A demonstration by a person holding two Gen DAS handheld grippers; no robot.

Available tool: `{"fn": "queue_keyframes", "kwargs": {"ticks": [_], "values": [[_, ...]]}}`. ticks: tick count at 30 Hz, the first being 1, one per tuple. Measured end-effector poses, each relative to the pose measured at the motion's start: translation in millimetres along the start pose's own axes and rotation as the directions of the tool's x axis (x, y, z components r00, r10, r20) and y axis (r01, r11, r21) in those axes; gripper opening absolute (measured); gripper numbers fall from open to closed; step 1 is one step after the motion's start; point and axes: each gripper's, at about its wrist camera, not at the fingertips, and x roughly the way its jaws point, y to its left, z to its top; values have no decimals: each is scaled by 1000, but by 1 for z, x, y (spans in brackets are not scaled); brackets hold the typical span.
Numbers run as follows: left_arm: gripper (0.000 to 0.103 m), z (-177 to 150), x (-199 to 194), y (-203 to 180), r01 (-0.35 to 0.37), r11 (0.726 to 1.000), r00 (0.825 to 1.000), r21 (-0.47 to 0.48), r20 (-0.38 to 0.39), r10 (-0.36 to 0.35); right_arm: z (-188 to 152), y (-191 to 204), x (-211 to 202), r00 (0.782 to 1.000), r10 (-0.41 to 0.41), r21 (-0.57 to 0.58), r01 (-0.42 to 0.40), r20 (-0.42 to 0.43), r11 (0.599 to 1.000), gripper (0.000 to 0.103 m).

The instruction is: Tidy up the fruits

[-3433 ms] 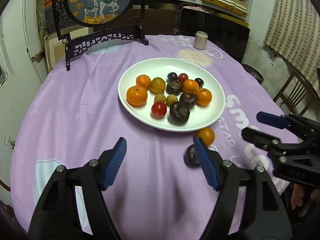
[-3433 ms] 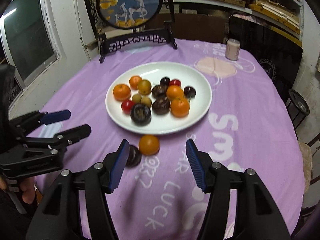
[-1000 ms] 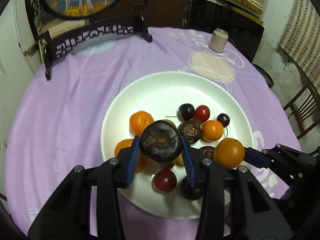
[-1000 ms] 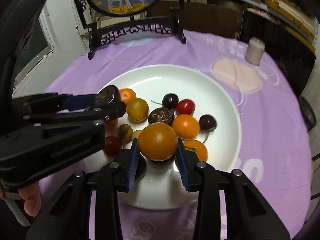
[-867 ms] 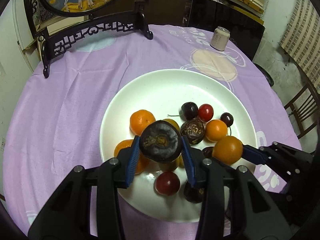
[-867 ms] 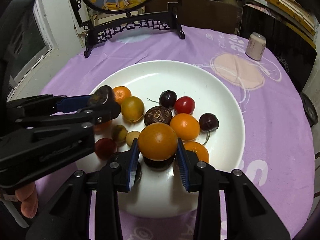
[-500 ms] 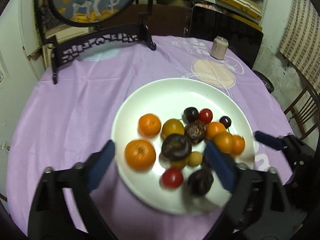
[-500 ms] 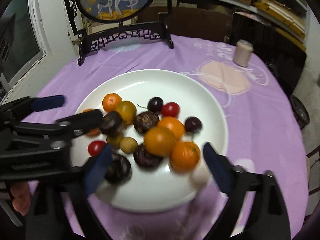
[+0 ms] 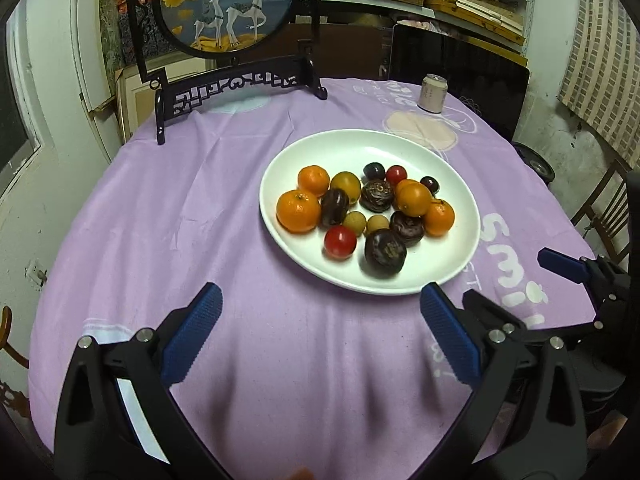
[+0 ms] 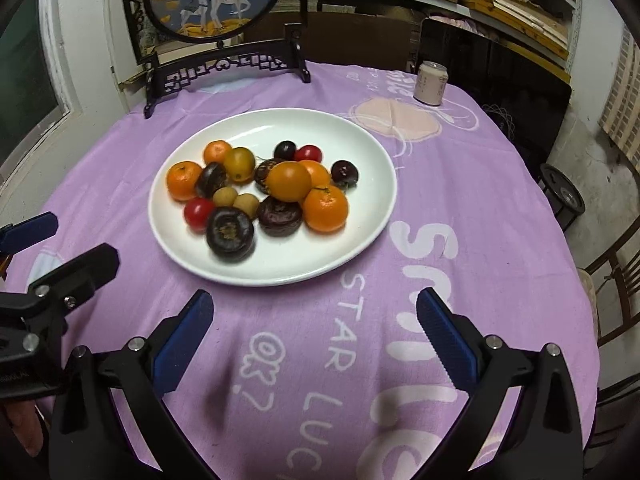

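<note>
Both the left gripper (image 9: 320,316) and the right gripper (image 10: 316,320) hung empty, fingers wide apart, short of the white plate (image 10: 360,240); the fruits (image 10: 260,192) all lay ahead on it. Only the right view showed the orange (image 10: 289,181) perched atop others

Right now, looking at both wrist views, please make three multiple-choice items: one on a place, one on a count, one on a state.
1. Where does the can stand?
A. On the plate
B. On the cloth beyond the plate
C. On a chair

2. How many bright red fruits lie on the white plate?
A. Two
B. Five
C. None

3. In what state is the left tool?
A. Shut on an orange
B. Shut, holding nothing
C. Open, holding nothing

Answers: 1 B, it stands on the purple tablecloth past the far rim. 2 A, one near, one far. 3 C, the blue pads stand wide apart.
</note>
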Motion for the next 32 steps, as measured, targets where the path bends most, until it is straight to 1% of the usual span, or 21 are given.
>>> {"fn": "queue_keyframes", "kwargs": {"ticks": [2, 7, 12, 15, 17, 23, 26, 32], "values": [[101, 0, -2, 0, -11, 1000, 1000, -1, 6, 11, 0, 2, -2, 1000, 8, -5, -8, 2, 1000, 102], [101, -1, -9, 0, -11, 1000, 1000, -10, 22, 11, -2, 3, -9, 1000, 10, -4, -10, 14, 1000, 102], [101, -1, -11, 2, -9, 1000, 1000, -20, 22, 10, -2, 2, -11, 1000, 16, 3, -16, 16, 1000, 102], [101, -1, -12, 3, -20, 1000, 999, -20, 26, 21, -3, 3, -12, 999, 29, -2, -29, 14, 1000, 102], [101, -1, -13, 4, -18, 1000, 999, -21, 29, 19, -4, 6, -12, 999, 41, -12, -41, 12, 999, 102], [101, -1, -18, 4, -8, 1000, 999, -23, 49, 9, -4, 8, -14, 999, 43, -20, -43, 16, 999, 102], [101, -1, -17, 6, -4, 1000, 999, -29, 34, 5, -3, 7, -15, 999, 44, -13, -44, 18, 999, 102], [101, 0, -15, 11, -21, 999, 999, -50, 28, 22, -3, 6, -16, 999, 47, -12, -47, 16, 999, 102]]}}
